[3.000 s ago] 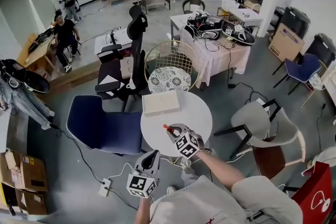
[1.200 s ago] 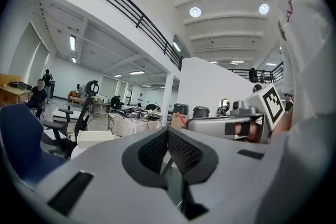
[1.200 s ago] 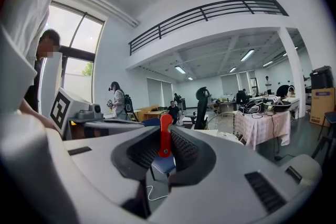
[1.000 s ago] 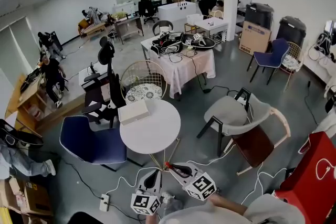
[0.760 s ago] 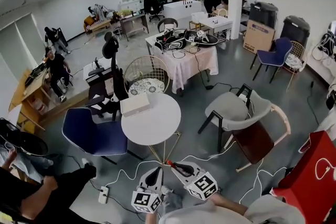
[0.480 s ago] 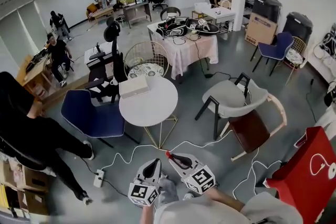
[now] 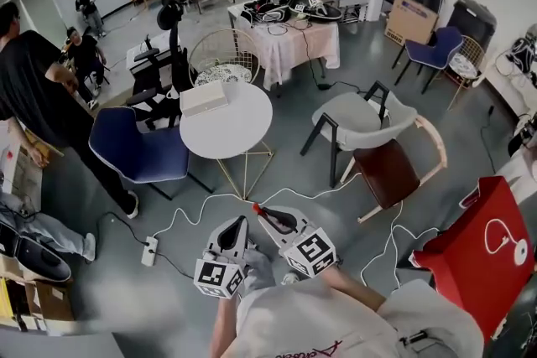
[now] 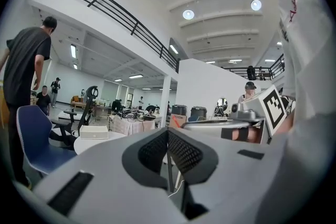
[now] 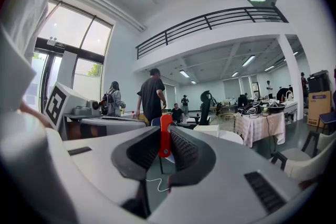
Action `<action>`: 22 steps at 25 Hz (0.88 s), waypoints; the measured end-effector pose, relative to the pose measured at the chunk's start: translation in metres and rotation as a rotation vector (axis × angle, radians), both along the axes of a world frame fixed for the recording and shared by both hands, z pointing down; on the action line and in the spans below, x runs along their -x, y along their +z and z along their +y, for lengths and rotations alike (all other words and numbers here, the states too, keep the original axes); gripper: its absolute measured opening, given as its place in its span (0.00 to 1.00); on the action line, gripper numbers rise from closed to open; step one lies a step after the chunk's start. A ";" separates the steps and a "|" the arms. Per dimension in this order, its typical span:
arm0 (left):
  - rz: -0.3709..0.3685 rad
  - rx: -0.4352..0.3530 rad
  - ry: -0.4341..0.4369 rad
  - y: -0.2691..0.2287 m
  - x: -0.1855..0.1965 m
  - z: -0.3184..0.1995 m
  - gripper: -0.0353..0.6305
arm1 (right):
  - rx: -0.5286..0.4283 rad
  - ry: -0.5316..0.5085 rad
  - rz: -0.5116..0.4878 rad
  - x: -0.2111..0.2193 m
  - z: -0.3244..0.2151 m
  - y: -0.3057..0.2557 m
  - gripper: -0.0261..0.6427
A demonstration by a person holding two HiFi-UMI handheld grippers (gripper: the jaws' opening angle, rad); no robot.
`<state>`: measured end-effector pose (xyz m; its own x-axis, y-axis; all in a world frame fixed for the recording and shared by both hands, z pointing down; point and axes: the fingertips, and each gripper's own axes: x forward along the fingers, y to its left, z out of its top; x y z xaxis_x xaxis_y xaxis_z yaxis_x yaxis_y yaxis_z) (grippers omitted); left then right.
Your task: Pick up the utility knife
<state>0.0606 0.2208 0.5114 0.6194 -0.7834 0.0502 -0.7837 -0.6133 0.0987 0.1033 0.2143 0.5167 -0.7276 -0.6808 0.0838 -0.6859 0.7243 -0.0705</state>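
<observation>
The utility knife (image 9: 165,136) is a slim red piece standing upright between the dark ribbed pads of my right gripper (image 9: 164,148), which is shut on it. In the head view its red tip (image 7: 256,209) pokes out of the right gripper (image 7: 263,216), held over the grey floor short of the round white table (image 7: 239,130). My left gripper (image 7: 241,221) hangs just left of it. In the left gripper view the left gripper (image 8: 168,153) has its pads together with nothing between them.
A white box (image 7: 204,98) lies on the round table. A blue chair (image 7: 138,151) stands left of it and a grey chair (image 7: 361,121) to the right. A person in black (image 7: 42,88) stands at far left. White cables and a power strip (image 7: 149,250) lie on the floor. A red bag (image 7: 478,247) sits at right.
Both grippers have drawn back from the round table, the right one still holding the red knife. A person in black has walked in at the left.
</observation>
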 end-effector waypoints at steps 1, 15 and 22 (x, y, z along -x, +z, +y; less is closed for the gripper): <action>0.000 -0.001 0.001 0.000 0.000 0.002 0.07 | 0.001 0.002 0.000 0.000 0.001 -0.001 0.14; 0.007 -0.021 0.008 -0.007 0.008 0.012 0.07 | -0.028 -0.007 0.011 0.018 0.011 -0.008 0.14; 0.012 -0.019 0.012 -0.005 0.009 0.015 0.07 | -0.026 -0.004 0.018 0.020 0.012 -0.006 0.14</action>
